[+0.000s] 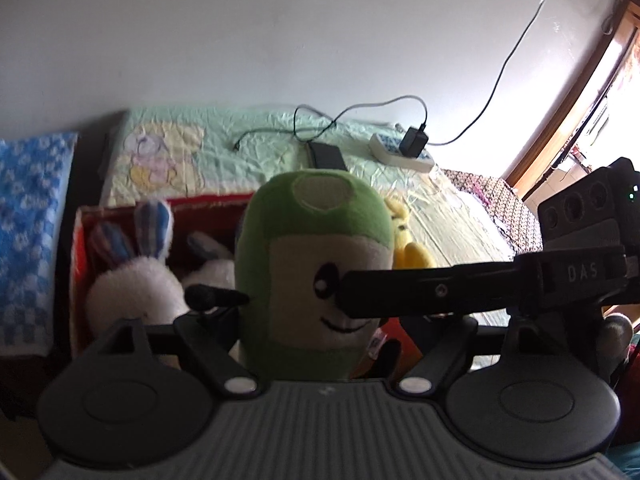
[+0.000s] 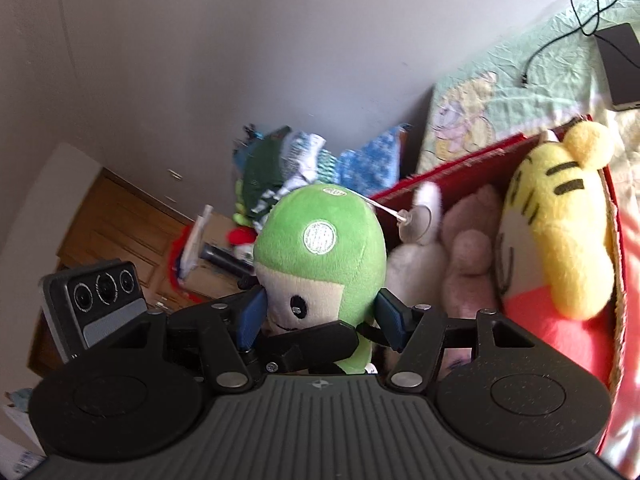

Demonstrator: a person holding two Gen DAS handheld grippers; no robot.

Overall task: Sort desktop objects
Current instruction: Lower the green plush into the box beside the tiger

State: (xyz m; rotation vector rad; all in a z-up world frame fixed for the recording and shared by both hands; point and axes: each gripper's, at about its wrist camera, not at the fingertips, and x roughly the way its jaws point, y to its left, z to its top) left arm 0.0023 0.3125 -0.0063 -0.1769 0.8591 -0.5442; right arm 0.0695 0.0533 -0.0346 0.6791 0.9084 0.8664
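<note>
We carry black grippers: ribbed grey body (image 2: 320,428), round black discs, silver pivot screws. The right gripper (image 2: 320,316) has blue pads (image 2: 251,320); lower right, "DAS" (image 1: 582,271) in white.

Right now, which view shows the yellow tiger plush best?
Right wrist view: the yellow tiger plush lies in the red box, stripes plain. The left wrist view shows only a yellow sliver behind the green plush.

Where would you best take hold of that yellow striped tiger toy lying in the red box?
Probably around the yellow tiger toy's plump upper body, coming from above. It lies along the red box's wall with its soft rounded bulk rising over the rim, so that part is free; its lower sides are wedged against the pink plush.
</note>
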